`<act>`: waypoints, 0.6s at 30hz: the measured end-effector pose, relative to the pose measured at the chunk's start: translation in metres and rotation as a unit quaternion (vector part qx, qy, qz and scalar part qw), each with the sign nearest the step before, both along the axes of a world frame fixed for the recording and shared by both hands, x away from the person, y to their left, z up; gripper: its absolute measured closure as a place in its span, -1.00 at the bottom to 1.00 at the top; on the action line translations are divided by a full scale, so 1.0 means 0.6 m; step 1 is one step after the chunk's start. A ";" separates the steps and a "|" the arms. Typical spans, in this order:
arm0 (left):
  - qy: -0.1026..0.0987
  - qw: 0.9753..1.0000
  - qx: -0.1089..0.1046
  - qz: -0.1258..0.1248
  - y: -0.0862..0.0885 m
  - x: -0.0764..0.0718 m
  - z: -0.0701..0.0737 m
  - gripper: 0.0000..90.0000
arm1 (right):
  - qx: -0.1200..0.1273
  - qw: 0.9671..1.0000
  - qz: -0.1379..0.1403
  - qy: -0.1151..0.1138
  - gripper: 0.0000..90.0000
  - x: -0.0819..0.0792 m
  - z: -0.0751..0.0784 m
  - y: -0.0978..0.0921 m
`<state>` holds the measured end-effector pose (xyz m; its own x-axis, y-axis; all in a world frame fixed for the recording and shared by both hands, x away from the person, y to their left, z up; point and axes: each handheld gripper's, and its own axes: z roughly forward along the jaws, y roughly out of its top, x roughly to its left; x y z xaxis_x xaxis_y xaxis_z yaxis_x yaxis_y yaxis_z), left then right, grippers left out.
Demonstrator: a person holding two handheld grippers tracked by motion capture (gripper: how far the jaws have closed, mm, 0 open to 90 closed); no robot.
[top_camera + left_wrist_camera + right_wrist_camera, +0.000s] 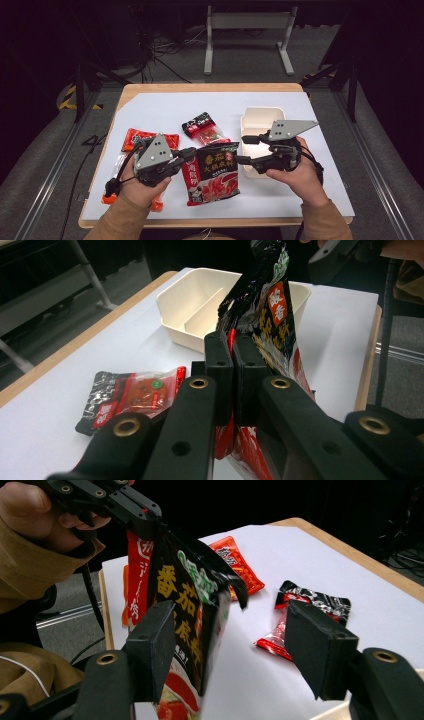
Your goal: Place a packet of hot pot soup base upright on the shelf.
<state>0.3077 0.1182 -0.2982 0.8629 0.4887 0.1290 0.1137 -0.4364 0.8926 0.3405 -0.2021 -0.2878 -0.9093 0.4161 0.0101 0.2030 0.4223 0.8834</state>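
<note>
Large red-and-black sauce packet (214,172) at lower centre of the high view, lifted off the desk (150,112). Left gripper (191,152): jaws clamped tight on the packet's left edge. Right gripper (246,150): jaws spread wide, packet's right edge near one jaw, no grip. Cream divided box (257,122) right of centre. Two smaller packets (202,127) and (145,137) lie flat behind.

**Surfaces and finishes**

The large sachet (272,315) is glossy printed foil. The smaller packet (131,395) is shiny, partly clear plastic. The cream box (192,307) looks like smooth matt plastic. Matt white sheet covers the pale wood worktop (210,88). Jaws: matt black plastic, brass-coloured rivets.
</note>
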 end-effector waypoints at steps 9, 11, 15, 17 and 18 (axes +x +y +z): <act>-0.001 1.000 0.005 -0.008 -0.009 -0.004 -0.003 0.95 | -0.009 1.000 0.021 0.007 -0.22 0.002 -0.017 0.031; -0.001 1.000 0.006 -0.009 -0.010 -0.005 -0.003 0.95 | -0.013 1.000 0.026 0.009 -0.20 0.002 -0.020 0.038; -0.004 1.000 0.008 -0.010 -0.013 -0.007 -0.003 0.95 | -0.020 0.999 0.038 0.015 -0.04 0.003 -0.028 0.049; -0.005 1.000 0.008 -0.010 -0.014 -0.008 -0.003 0.95 | -0.022 0.998 0.045 0.031 0.02 0.005 -0.032 0.054; -0.004 1.000 0.009 -0.011 -0.014 -0.009 -0.004 0.95 | -0.030 0.998 0.045 0.039 0.06 0.006 -0.036 0.058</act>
